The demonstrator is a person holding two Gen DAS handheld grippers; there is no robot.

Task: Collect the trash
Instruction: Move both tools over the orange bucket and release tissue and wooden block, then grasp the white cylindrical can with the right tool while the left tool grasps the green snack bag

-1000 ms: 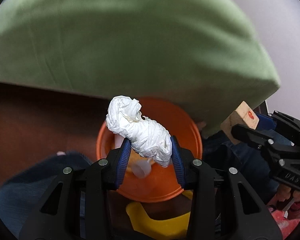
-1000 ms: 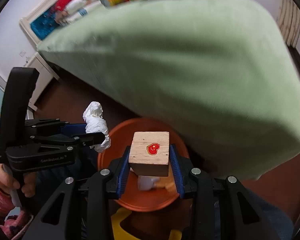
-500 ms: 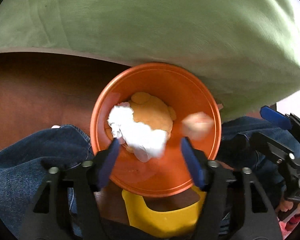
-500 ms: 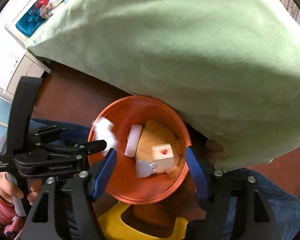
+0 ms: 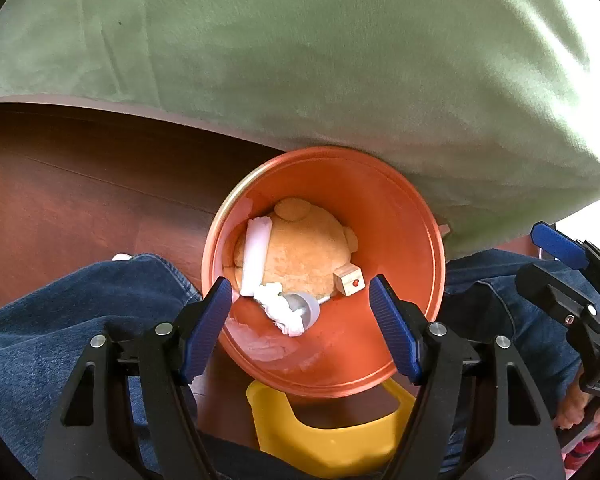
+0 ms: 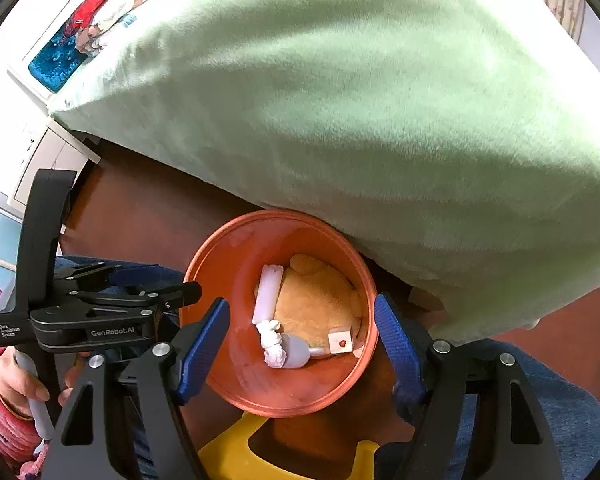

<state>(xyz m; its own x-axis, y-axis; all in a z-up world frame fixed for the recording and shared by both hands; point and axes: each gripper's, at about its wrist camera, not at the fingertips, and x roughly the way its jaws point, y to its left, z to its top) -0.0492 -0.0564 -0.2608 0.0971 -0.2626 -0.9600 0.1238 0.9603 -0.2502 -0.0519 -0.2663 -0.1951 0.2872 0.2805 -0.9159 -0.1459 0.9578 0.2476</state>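
yellow stool [image 5: 332,444] largely hidden beneath the orange bucket [image 5: 400,208].

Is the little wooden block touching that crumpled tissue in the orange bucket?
Apart. The left wrist view shows the wooden block and tissue separated by a gap inside the bucket.

I see a glossy smooth orange plastic bucket [image 5: 400,216], crumpled matt white paper wad [image 5: 280,310], bare-grained small wooden cube [image 5: 350,282], soft napped pale green cloth cover [image 5: 320,60], polished reddish-brown wood floor [image 5: 80,192], ribbed blue rubbery pads [image 5: 206,320] on my matt black plastic left claw [image 5: 300,320].

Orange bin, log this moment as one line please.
left gripper: open | right gripper: open | orange bin: holds crumpled tissue, wooden block | both above bin
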